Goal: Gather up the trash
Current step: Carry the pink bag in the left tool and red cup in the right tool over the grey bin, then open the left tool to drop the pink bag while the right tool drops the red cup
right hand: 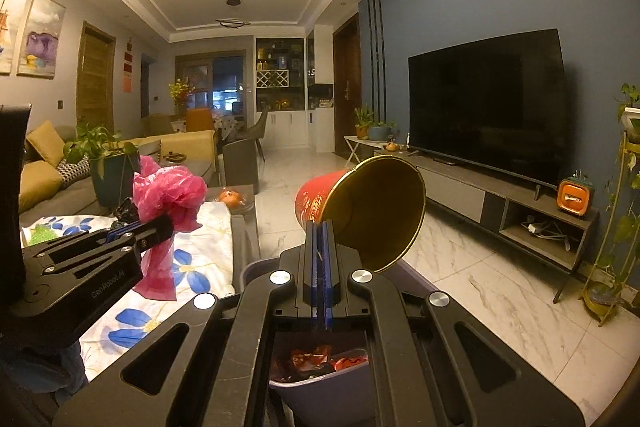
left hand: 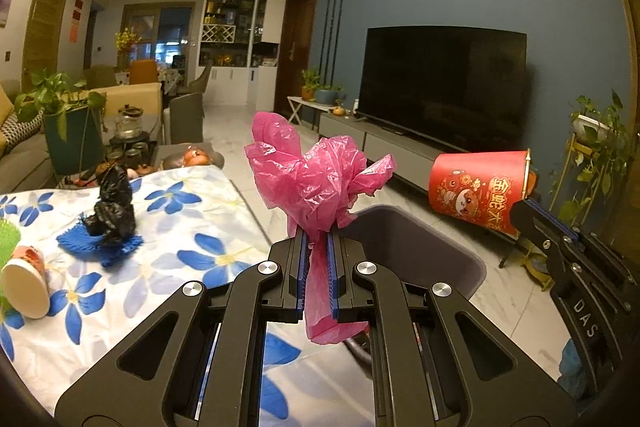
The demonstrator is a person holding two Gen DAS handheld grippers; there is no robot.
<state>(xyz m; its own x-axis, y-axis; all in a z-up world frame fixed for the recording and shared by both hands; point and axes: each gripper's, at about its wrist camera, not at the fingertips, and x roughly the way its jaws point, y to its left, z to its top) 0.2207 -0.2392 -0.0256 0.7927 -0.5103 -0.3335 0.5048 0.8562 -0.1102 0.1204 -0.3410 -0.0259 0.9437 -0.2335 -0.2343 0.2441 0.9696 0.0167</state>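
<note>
My left gripper (left hand: 317,239) is shut on a crumpled pink plastic bag (left hand: 316,179), held above the edge of the grey trash bin (left hand: 416,247). The same pink plastic bag (right hand: 168,195) and left gripper (right hand: 154,227) show at the left of the right wrist view. My right gripper (right hand: 320,231) is shut on the rim of a red paper cup (right hand: 360,211) with a gold inside, tipped on its side over the grey trash bin (right hand: 320,387), which holds red wrappers. The red paper cup (left hand: 476,189) and right gripper (left hand: 528,205) appear at the right of the left wrist view.
On the floral tablecloth (left hand: 180,227) lie a black plastic bag (left hand: 114,207) on a blue cloth (left hand: 100,243), and a tipped paper cup (left hand: 26,281). Beyond are a tea tray, potted plants, a sofa, a TV (left hand: 444,87) on a low cabinet, and a marble floor.
</note>
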